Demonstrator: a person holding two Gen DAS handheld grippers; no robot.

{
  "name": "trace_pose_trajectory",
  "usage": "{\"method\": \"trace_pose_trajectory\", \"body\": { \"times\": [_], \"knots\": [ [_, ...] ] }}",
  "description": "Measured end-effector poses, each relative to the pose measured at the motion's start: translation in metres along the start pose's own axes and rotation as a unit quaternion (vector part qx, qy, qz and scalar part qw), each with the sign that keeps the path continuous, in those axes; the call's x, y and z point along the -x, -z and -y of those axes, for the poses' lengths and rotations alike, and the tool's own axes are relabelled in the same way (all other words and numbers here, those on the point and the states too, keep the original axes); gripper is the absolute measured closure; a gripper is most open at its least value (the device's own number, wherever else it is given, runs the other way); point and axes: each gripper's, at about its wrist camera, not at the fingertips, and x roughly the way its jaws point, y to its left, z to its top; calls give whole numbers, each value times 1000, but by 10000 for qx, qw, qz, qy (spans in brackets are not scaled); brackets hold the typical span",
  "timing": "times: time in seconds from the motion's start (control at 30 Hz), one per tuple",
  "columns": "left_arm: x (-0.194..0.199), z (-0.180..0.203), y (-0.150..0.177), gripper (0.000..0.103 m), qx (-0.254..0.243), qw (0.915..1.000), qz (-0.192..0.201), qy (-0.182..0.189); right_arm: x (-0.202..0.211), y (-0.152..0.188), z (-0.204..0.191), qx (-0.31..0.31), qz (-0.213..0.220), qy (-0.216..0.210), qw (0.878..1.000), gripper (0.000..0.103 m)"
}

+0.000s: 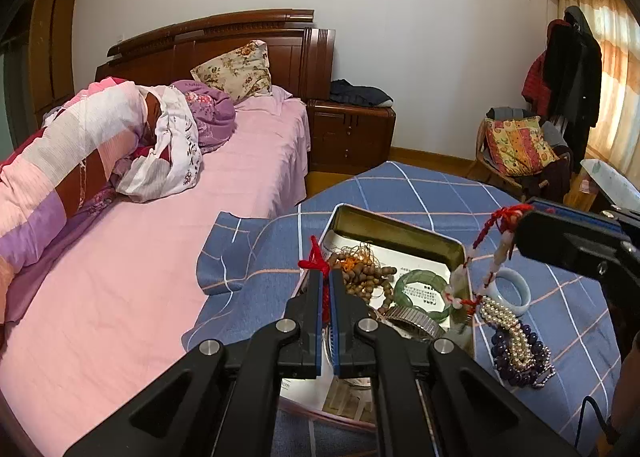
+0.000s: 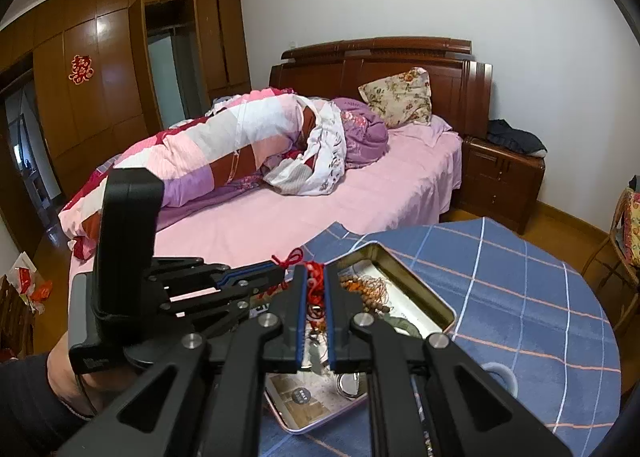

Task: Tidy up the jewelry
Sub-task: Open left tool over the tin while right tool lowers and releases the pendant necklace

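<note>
Both the left gripper [image 1: 328, 277] and right gripper [image 2: 316, 277] are pinching ends of the red-cord necklace [image 1: 498, 257], strung above the open tin [image 1: 400, 235]; looks like mid-placement; next is probably lowering it in, then letting go.

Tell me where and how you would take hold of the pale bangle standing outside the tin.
Grip the pale bangle across its upper rim, one finger inside the ring and one outside, coming from above. It sits on the blue checked cloth with its opening facing up. The pearl strand lies against its near side and the tin stands to its left, so the top is the freest way in.
</note>
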Motion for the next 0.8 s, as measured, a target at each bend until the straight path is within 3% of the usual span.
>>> {"method": "trace_pose_trajectory", "body": {
  "times": [0.8],
  "knots": [
    [-22,-1,17,101,-43,9994,-342,-19,-32,31,8,-235,-532,-60,9983,94]
  ]
}}
